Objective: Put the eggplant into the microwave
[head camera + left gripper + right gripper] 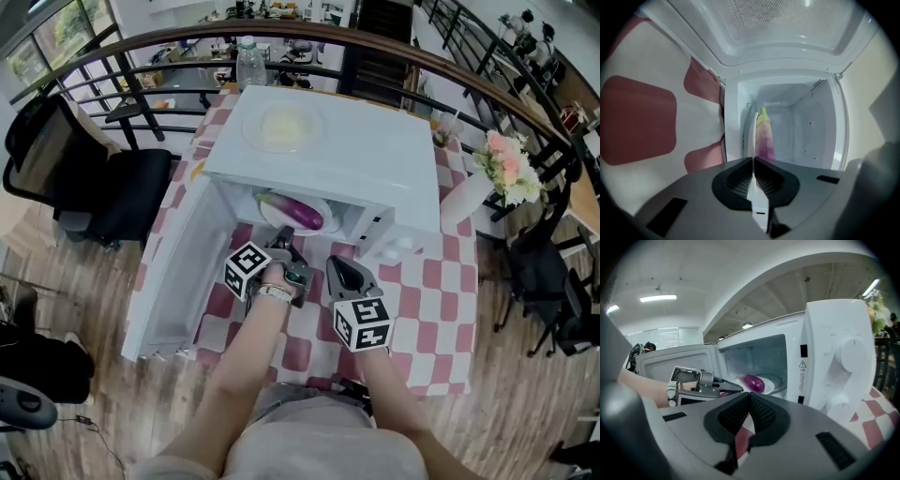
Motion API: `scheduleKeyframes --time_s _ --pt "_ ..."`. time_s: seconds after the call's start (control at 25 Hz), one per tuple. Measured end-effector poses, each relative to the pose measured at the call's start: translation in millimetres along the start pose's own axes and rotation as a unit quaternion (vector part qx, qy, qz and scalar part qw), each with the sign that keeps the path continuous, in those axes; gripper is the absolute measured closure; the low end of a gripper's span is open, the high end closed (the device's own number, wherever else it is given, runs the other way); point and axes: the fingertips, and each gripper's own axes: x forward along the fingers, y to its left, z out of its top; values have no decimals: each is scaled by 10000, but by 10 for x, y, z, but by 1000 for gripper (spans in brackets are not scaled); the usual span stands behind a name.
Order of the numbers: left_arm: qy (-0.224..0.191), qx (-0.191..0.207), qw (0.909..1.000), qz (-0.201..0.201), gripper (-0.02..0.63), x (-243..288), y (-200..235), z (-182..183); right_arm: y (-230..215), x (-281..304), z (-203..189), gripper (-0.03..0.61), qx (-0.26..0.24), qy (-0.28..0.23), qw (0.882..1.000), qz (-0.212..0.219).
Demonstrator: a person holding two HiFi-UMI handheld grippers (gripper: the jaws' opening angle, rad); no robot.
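Note:
The purple eggplant (298, 212) lies on a white plate (325, 208) inside the white microwave (356, 159), whose door (173, 272) hangs open to the left. In the left gripper view the eggplant (765, 136) points its green stem away from me, deep in the cavity. My left gripper (284, 247) is shut and empty, just outside the opening, short of the eggplant. My right gripper (343, 267) is also shut and empty, beside it in front of the microwave. From the right gripper view I see the eggplant (753, 382) beyond the left gripper (733, 389).
A red-and-white checked cloth (422, 300) covers the table. A plate (281, 127) lies on top of the microwave. A water bottle (250, 61) stands behind it, a vase of flowers (506, 164) to the right, and a black office chair (103, 187) at the left.

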Motion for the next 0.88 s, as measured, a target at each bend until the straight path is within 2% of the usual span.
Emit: scheduleKeyframes --time_s 0.24,0.72,0.88 --pt "-129 -85 9995 259 600 97 21 45 1 -4 -44 555 5 51 10000 9" --pt "-65 176 9962 849 586 115 21 69 52 -71 -171 555 192 193 9996 -28" --pt "-82 203 9962 842 519 40 77 59 63 -110 -249 555 286 233 9993 -62"
